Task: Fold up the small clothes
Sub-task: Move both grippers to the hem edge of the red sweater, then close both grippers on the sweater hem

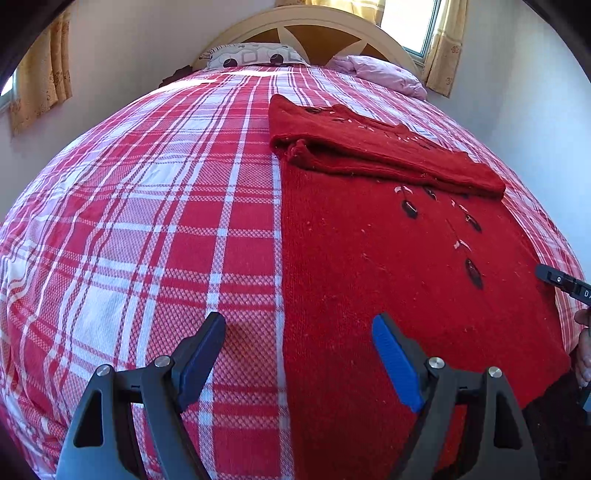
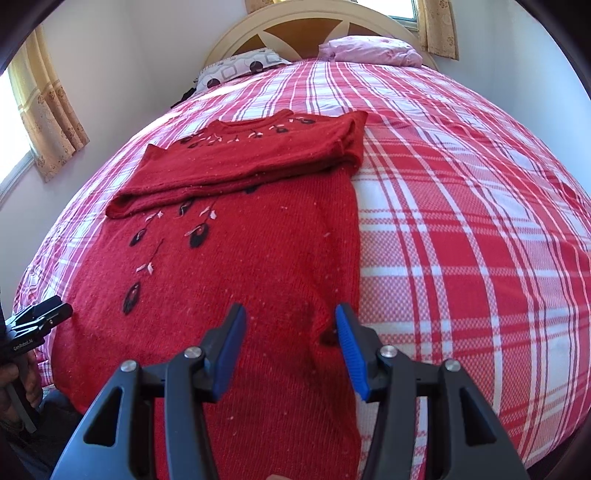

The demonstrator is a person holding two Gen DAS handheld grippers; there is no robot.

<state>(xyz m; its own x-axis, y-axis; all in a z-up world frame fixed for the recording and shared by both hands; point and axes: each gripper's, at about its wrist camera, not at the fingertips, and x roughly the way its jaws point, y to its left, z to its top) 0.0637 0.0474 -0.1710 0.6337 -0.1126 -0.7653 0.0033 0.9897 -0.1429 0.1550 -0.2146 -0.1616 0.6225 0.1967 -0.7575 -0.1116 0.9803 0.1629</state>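
A red knitted sweater (image 1: 388, 266) with black and pink embroidery lies flat on the red plaid bed cover (image 1: 147, 221). Its sleeves (image 1: 369, 155) are folded across the chest. My left gripper (image 1: 299, 328) is open and hovers low over the sweater's left edge near the hem, one finger over the cover and one over the knit. In the right wrist view the sweater (image 2: 240, 266) fills the middle. My right gripper (image 2: 290, 321) is open above its right edge near the hem, with nothing pinched between its fingers.
A patterned pillow (image 1: 255, 55) and a pink pillow (image 1: 384, 74) lie against the curved headboard (image 1: 314, 26). Curtained windows flank the bed. The plaid cover (image 2: 461, 240) spreads wide beside the sweater. A person's hand (image 2: 22, 373) holds the other gripper at the left edge.
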